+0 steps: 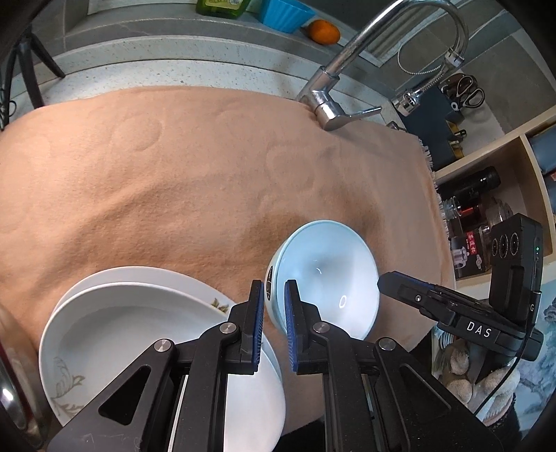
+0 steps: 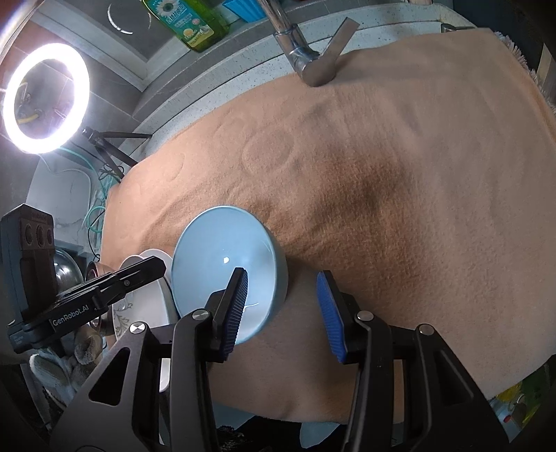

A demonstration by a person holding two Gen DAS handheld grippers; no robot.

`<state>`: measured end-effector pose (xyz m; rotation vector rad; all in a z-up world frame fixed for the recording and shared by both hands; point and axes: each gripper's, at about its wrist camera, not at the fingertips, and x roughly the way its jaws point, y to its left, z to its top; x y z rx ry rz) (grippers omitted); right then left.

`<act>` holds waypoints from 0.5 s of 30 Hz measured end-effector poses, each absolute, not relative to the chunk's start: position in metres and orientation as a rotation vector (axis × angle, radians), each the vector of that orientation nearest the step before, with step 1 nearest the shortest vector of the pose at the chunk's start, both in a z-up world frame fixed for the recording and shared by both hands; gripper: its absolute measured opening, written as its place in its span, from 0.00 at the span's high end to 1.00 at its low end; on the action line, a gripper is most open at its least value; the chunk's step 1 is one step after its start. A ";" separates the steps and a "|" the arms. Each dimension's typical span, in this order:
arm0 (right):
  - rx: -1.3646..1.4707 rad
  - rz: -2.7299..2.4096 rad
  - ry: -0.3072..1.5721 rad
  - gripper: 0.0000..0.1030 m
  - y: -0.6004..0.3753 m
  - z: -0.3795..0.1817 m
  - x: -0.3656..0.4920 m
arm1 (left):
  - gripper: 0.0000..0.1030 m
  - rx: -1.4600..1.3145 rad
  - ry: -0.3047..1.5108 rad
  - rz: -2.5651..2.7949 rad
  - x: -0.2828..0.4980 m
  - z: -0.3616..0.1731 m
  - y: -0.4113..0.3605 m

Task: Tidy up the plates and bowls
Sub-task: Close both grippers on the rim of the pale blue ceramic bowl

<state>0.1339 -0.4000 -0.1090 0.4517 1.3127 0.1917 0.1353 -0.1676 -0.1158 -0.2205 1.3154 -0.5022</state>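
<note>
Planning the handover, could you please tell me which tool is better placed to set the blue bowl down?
Left. The left tool grips the blue bowl by its rim, while the right tool stands open beside it.

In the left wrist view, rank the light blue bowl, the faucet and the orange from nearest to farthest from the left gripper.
From the left gripper:
1. Light blue bowl, its rim between the pads.
2. Faucet, far edge of the towel, right.
3. Orange, back ledge beyond the faucet.

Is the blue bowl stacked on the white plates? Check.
No, the blue bowl stands beside the white plates, tilted, its near rim between the left tool's pads.
</note>
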 end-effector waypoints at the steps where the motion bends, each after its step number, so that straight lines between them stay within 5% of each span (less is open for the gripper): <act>1: 0.455 0.193 1.315 0.57 -0.400 -0.111 0.134 | 0.90 -0.218 1.321 -0.502 0.136 -0.118 -0.169; 15: 0.471 0.204 1.350 0.87 -0.396 -0.125 0.139 | 0.93 -0.183 1.316 -0.506 0.138 -0.123 -0.179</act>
